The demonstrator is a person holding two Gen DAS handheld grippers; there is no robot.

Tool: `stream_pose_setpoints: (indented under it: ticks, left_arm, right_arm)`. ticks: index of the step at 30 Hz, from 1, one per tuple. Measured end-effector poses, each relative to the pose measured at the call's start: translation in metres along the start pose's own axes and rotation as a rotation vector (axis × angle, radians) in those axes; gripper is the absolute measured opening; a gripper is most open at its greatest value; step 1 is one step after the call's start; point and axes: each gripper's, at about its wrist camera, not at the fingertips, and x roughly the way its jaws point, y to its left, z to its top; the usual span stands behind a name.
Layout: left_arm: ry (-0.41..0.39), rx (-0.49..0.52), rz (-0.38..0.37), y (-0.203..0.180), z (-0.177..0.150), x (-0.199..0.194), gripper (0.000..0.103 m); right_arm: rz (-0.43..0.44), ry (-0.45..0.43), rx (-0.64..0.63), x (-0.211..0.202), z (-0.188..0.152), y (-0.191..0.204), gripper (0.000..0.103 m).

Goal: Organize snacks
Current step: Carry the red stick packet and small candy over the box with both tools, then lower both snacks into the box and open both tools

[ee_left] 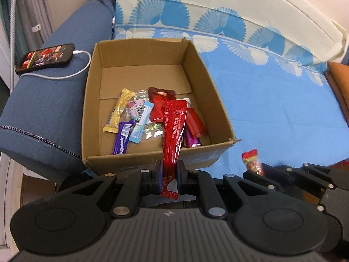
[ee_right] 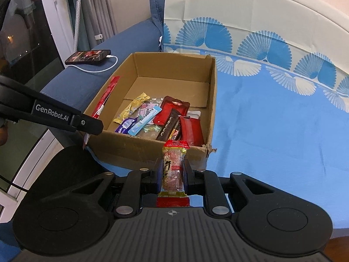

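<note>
An open cardboard box (ee_left: 141, 50) stands on the blue bed sheet; it also shows in the right wrist view (ee_right: 212, 100). Several snack packets (ee_left: 139, 118) lie on its floor. My left gripper (ee_left: 169, 171) is shut on a long red sachet (ee_left: 173, 135), held upright just in front of the box's near wall; the sachet also shows in the right wrist view (ee_right: 106, 96). My right gripper (ee_right: 171, 171) is shut on a clear snack bar with red ends (ee_right: 173, 166), held before the box's near right corner. That bar also shows in the left wrist view (ee_left: 252, 162).
A phone (ee_left: 44, 57) on a white charging cable lies on the blue sofa arm (ee_left: 54, 100) left of the box. The patterned blue sheet (ee_left: 272, 100) spreads to the right. An orange cushion (ee_left: 340, 80) sits at the far right.
</note>
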Motion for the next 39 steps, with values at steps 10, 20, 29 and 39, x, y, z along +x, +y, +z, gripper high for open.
stream_pose_setpoints:
  ticks: [10, 20, 29, 39]
  left_arm:
    - [-0.015, -0.037, 0.025, 0.022, 0.038, 0.021, 0.013]
    - [0.024, -0.047, 0.063, 0.038, 0.091, 0.077, 0.013]
    - [0.093, -0.031, 0.103, 0.051, 0.121, 0.145, 0.013]
    - [0.073, -0.035, 0.211, 0.067, 0.13, 0.172, 0.101]
  right_arm:
    - [0.021, -0.014, 0.015, 0.031, 0.041, -0.005, 0.02]
    - [0.025, -0.006, 0.032, 0.1, 0.093, -0.016, 0.02]
    - [0.007, 0.05, 0.057, 0.166, 0.113, -0.03, 0.02]
    - [-0.043, 0.011, 0.001, 0.187, 0.124, -0.031, 0.073]
